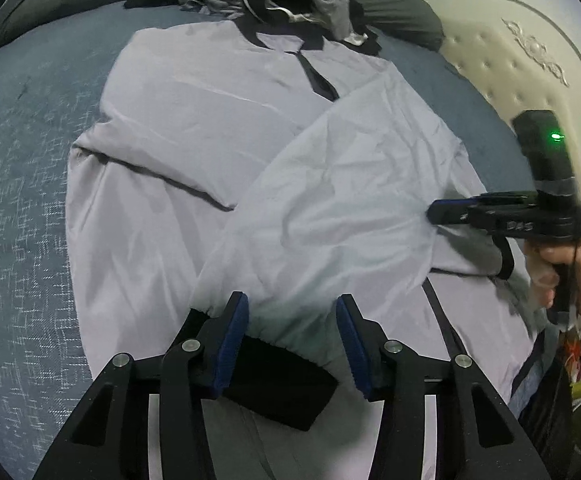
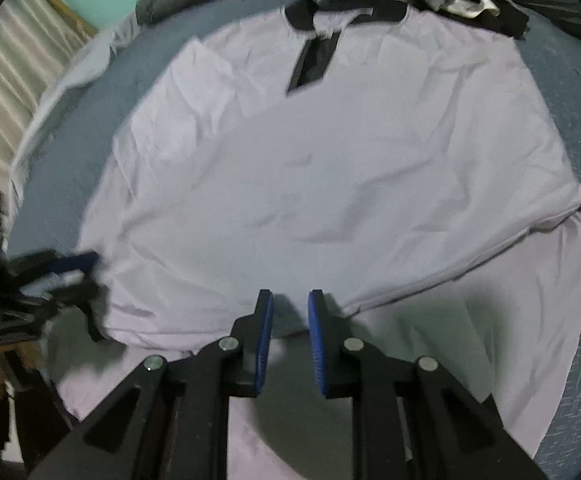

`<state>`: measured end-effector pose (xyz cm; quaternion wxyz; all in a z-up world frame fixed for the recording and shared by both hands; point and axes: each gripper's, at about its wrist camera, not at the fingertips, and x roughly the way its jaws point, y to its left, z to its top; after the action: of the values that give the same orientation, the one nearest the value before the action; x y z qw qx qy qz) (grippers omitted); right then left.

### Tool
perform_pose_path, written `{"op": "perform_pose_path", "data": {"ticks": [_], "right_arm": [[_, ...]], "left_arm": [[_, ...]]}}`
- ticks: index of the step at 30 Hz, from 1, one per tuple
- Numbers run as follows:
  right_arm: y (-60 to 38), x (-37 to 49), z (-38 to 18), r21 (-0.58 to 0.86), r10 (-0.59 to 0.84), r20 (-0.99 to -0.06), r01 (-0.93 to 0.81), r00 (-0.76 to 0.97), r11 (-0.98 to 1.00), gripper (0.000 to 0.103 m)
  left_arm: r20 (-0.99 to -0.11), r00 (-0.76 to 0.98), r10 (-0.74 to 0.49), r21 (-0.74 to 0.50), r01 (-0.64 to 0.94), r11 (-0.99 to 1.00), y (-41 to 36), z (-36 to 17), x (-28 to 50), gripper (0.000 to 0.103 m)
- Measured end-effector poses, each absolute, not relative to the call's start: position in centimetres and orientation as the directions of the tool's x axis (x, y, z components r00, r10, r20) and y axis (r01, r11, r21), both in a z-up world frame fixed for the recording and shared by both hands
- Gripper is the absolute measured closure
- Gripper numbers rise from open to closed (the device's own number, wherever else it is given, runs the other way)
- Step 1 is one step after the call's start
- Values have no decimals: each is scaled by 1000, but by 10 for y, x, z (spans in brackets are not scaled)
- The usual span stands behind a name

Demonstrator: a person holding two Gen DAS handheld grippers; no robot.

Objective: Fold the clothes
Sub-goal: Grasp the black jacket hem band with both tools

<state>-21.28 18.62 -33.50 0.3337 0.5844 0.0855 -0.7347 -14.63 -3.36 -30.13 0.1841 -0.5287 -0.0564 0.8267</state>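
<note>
Left gripper (image 2: 50,280) blurred in the right wrist view — clothes pile (image 1: 274,4) cut off at top.

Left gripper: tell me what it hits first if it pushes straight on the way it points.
Most likely the black cuff of the lilac sleeve, which lies between the open jaws of the left gripper. Depth is unclear, so the gap above the cuff cannot be judged.

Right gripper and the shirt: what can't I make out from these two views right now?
- Right gripper: whether its pads pinch the lilac shirt is unclear; blur and shadow hide the contact.
- Left gripper: the black cuff lies between its jaws; grip uncertain.
- Shirt hem: cut off by the bottom edge, both views.
- Clothes pile: too bunched to count the items.
</note>
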Motion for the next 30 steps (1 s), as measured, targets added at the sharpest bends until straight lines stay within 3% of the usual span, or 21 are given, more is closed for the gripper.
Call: {"op": "perform_pose_path", "data": {"ticks": [5, 12, 20, 30], "right_arm": [[190, -216, -339, 301, -404, -912, 550, -72, -779, 86], [232, -210, -287, 269, -411, -903, 578, -127, -770, 86], [327, -169, -269, 276, -365, -928, 509, -82, -816, 84], [400, -112, -301, 376, -382, -923, 324, 46, -868, 64]], "left_arm": [[-882, -320, 347, -276, -248, -929, -33, -324, -149, 53], [-848, -384, 364, -305, -208, -929, -65, -280, -134, 53], [-882, -293, 369, -340, -146, -929, -114, -267, -84, 52], [-884, -237, 403, -401, -57, -914, -129, -275, -37, 50]]}}
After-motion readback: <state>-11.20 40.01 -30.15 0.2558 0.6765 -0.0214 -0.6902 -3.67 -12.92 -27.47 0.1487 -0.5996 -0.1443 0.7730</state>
